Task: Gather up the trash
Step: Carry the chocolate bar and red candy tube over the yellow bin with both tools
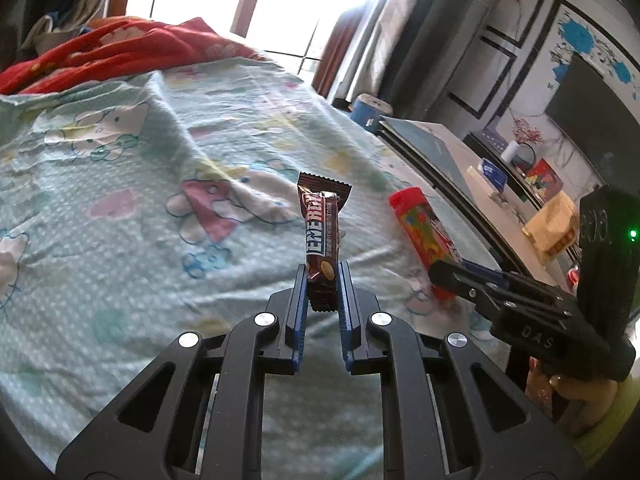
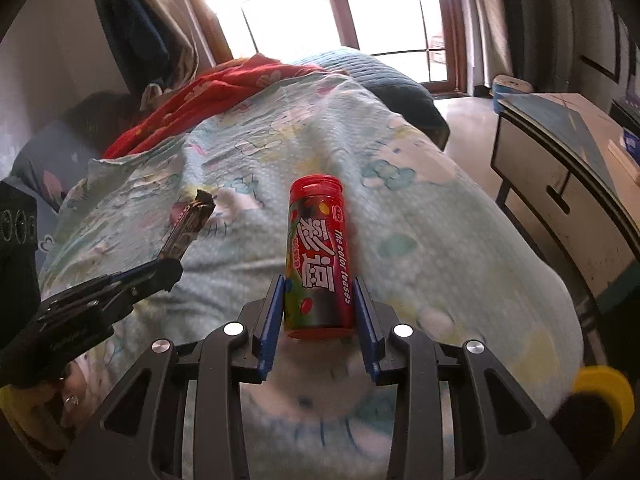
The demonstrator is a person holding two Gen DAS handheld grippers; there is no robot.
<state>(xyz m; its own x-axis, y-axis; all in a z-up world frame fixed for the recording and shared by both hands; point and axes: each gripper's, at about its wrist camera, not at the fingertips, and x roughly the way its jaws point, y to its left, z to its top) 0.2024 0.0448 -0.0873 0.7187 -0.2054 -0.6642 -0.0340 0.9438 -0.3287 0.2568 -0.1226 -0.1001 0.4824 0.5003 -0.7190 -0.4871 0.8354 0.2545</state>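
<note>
A bedroom in a home. A bed (image 1: 168,152) fills most of both views, spread with a pale cartoon-print sheet (image 2: 400,216); a red floral quilt (image 1: 120,46) lies bunched at its far end. Behind it, a bright window (image 2: 340,12) with a wooden frame and curtains (image 2: 140,20). Beside the bed stands a low cabinet (image 2: 560,184) and, along the wall, a dark television (image 1: 592,120) beneath blue flower decals (image 1: 576,36).
</note>
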